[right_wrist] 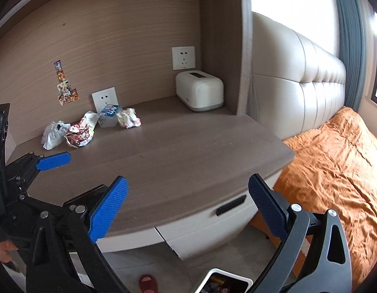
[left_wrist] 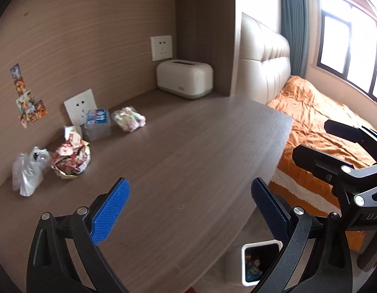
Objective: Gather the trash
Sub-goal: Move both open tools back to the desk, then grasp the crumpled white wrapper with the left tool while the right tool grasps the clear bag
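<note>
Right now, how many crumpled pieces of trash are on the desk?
3: a white plastic bag far left, a colorful wrapper beside it, and another wrapper right of the small clear box. More could hide behind them.

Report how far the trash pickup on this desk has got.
Done: the white bin on the floor already holds some colourful wrappers. In hand: nothing; the left tongs and right tongs both hang open over the desk. Left: the white plastic bag, the large crumpled wrapper and the smaller crumpled wrapper by the wall, either side of a clear box.
</note>
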The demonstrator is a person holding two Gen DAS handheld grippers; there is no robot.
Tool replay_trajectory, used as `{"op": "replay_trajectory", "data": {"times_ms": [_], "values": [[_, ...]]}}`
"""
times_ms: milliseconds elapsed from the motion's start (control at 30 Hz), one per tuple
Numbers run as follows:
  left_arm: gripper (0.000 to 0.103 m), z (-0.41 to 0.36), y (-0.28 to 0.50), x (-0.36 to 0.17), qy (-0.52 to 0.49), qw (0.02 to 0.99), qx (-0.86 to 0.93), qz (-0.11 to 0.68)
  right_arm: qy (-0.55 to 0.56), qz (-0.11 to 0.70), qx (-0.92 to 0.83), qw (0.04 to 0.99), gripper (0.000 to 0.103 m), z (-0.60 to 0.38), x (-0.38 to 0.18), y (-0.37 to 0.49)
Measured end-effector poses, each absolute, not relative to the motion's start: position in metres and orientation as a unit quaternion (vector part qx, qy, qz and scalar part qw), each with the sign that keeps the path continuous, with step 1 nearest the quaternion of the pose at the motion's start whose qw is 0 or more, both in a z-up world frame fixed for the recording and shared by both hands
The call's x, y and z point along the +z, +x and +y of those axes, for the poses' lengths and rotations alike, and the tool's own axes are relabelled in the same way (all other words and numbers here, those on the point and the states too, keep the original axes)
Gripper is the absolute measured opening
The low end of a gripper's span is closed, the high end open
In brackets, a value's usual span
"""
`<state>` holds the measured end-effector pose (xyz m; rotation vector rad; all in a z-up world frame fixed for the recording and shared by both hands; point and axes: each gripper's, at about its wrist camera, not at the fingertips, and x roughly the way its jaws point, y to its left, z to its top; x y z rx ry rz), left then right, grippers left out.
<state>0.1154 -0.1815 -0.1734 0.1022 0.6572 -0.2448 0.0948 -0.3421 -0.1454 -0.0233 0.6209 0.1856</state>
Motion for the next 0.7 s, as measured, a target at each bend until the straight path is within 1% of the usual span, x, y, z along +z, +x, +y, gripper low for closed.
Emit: {"op": "replay_trajectory", "data": {"times_ms": [333, 533, 700], "values": [[0.098, -0.105, 0.161, -0.167, 0.021, 0.946, -0.049, 0.319, -0.042, 0.299, 0.159, 0.940, 0.098, -0.273, -0.135, 0.163], [0.098, -0.064, 0.200, -0.175, 0.024, 0.946, -0.015, 0.324, -0.034, 0.311, 0.183, 0.932, 0.098, -0.242, -0.147, 0.212], [0.098, -0.044, 0.235, -0.189, 0.046, 0.942, 0.003, 0.332, -0.024, 0.326, 0.193, 0.925, 0.098, -0.215, -0.164, 0.253]]}}
